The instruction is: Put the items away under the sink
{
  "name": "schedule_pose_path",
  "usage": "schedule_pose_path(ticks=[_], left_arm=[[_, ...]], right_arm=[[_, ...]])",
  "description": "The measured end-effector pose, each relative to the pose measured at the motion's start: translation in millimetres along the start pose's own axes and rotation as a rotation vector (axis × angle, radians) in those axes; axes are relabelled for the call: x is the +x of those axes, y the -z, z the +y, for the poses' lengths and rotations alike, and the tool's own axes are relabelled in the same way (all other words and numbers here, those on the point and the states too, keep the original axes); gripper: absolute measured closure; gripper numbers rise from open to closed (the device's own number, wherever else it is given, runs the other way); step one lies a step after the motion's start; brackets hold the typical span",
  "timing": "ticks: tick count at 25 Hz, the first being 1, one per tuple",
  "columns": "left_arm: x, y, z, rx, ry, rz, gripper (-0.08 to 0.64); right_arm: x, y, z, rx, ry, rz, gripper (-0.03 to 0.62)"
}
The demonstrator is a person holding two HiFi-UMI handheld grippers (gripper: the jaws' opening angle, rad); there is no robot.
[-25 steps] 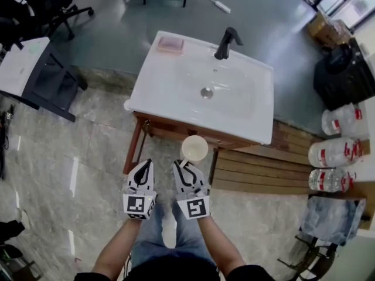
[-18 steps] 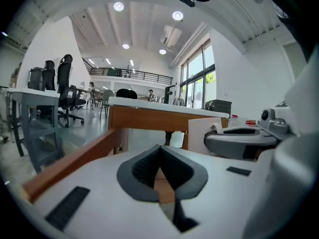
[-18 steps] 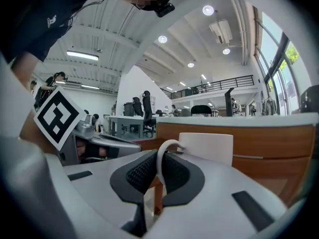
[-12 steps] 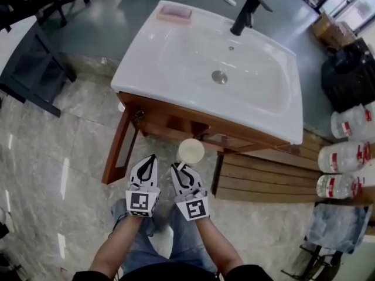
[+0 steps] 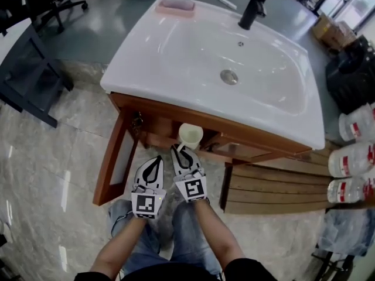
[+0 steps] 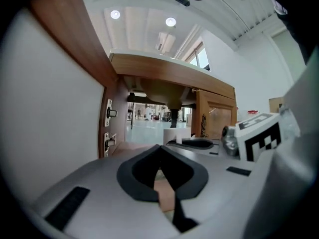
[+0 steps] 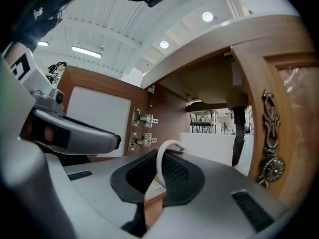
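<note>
A cream mug (image 5: 191,135) hangs at the front of the open wooden cabinet (image 5: 176,117) beneath the white sink (image 5: 176,51). My right gripper (image 5: 180,151) is shut on the mug's handle (image 7: 167,156), and the mug's pale body (image 7: 209,142) shows just beyond the jaws. Just to its left, my left gripper (image 5: 154,160) is shut with nothing in it. The left gripper view shows its jaws (image 6: 160,152) meeting, with the mug (image 6: 174,132) ahead to the right. Both grippers point roughly level into the cabinet opening.
The left cabinet door (image 5: 114,157) and the right door (image 7: 271,133) stand open on either side. A dark drain pipe (image 7: 239,128) drops inside the cabinet. Wooden slats (image 5: 275,186) and large water bottles (image 5: 351,157) lie on the right. A pink soap dish (image 5: 176,6) sits on the sink.
Both grippers have sunk and moved toward the cabinet. The mug went from out in front of the sink to the cabinet's opening under the rim. The right gripper's hold is unchanged.
</note>
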State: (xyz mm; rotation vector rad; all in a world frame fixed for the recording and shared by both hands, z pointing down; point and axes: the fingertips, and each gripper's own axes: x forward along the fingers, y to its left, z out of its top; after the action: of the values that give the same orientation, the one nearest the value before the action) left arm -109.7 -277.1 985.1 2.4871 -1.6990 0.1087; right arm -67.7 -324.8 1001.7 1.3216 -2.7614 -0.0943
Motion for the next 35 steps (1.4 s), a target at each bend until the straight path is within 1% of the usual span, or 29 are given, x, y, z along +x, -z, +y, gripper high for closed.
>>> schedule_pose_path(ticks=[5,8,11,13,15,16,19,21,23,24,27,29,31,35], left_arm=[[5.9,6.9,7.2,-0.009,0.005,-0.004,0.552],[5.3,10.9,13.1,-0.013,0.003,-0.001,0.552],[1.4,10.9,16.5,-0.020,-0.007,0.016,0.552],[-3.0,6.4,17.3,-0.022,-0.011,0.020,0.553],[-10.6,-2.8,12.9,-0.027,-0.004,0.019,0.552],[-14.6,-8.3,8.4,-0.029,0.005,0.024,0.554],[-27.2,-24.0,-5.0,-0.042,0.026,0.070,0.552],[-40.6,-39.2,-11.4,-0.054,0.030,0.115,0.553],[-58.5,-63.9,-18.8,-0.070,0.029,0.152,0.553],[-67.1,-79.8,-22.1,-0.080,0.027,0.165,0.552],[-90.1,-139.2,-31.2,-0.119,0.026,0.177,0.554],[-103.4,-188.6,-37.7,-0.132,0.032,0.172,0.553],[-118.1,-238.4,-41.9,-0.121,0.038,0.170,0.554],[-144.0,-337.7,-49.5,-0.081,0.045,0.135,0.553]], right_arm=[[31.8,19.0,-24.6,0.035,0.039,-0.002,0.558],[39.9,24.6,-33.4,0.018,0.055,-0.022,0.560],[41.2,28.6,-36.4,0.019,0.073,-0.015,0.558],[37.3,31.1,-35.0,0.064,0.099,0.012,0.538],[26.5,34.8,-31.7,0.136,0.141,0.062,0.459],[18.7,36.8,-29.5,0.164,0.161,0.089,0.443],[-9.4,36.0,-21.4,0.209,0.195,0.163,0.448],[-33.4,22.6,-12.8,0.230,0.205,0.208,0.491],[-61.5,-3.1,-3.4,0.258,0.216,0.252,0.549],[-74.3,-20.7,-0.1,0.270,0.220,0.268,0.566],[-105.7,-91.6,4.4,0.274,0.215,0.291,0.577],[-122.5,-149.4,4.5,0.260,0.200,0.293,0.577],[-135.6,-215.1,5.5,0.251,0.187,0.279,0.577],[-153.1,-354.4,2.9,0.253,0.154,0.203,0.577]])
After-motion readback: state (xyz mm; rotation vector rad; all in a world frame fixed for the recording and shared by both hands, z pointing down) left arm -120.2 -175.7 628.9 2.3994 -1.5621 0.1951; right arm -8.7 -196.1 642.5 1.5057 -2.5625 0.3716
